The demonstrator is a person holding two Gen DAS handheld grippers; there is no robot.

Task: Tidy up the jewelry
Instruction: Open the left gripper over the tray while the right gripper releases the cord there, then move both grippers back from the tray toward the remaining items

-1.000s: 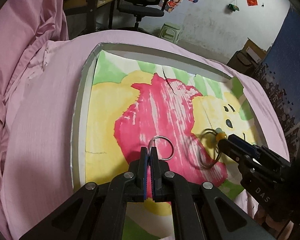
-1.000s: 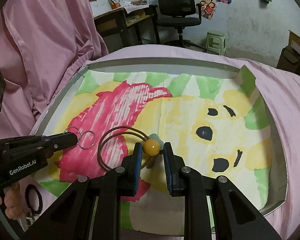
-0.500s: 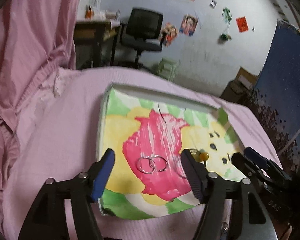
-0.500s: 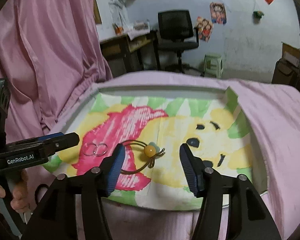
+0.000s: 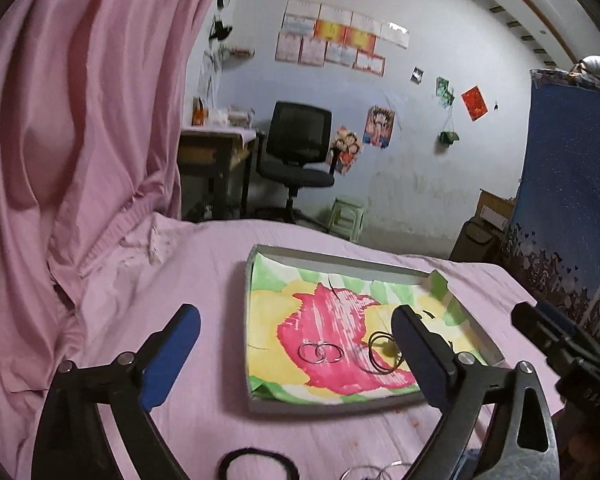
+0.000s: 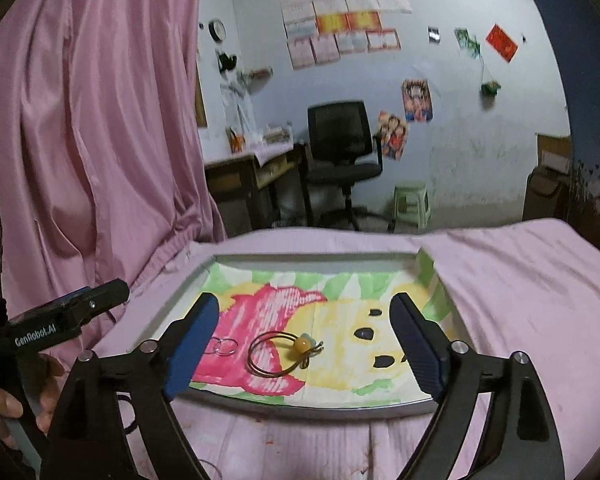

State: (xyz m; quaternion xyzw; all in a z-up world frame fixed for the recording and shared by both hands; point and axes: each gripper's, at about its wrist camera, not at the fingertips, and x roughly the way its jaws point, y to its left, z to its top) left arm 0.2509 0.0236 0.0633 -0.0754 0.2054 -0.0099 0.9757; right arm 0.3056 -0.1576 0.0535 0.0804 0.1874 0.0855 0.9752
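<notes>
1. Left gripper [image 5: 296,350] has just been opening; its jaws stand wide apart, nothing between the pads.
2. Same with the right gripper [image 6: 304,348]: jaws just spread, holding nothing.
3. The pair of linked silver rings [image 5: 320,352] lies flat in the tray [image 5: 247,320], near its front edge, on the pink patch.
4. The hair tie with the yellow bead [image 6: 288,354] sits just right of the rings, not touching them.
5. A black hair band [image 5: 256,462] lies on the pink sheet [image 5: 188,264] in front of the tray.

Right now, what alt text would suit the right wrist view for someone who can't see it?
An open gripper holds nothing above a shallow tray lined with a bright painted drawing, on a pink bedsheet. In the tray lie a brown hair tie with a yellow bead and two linked silver rings.
</notes>
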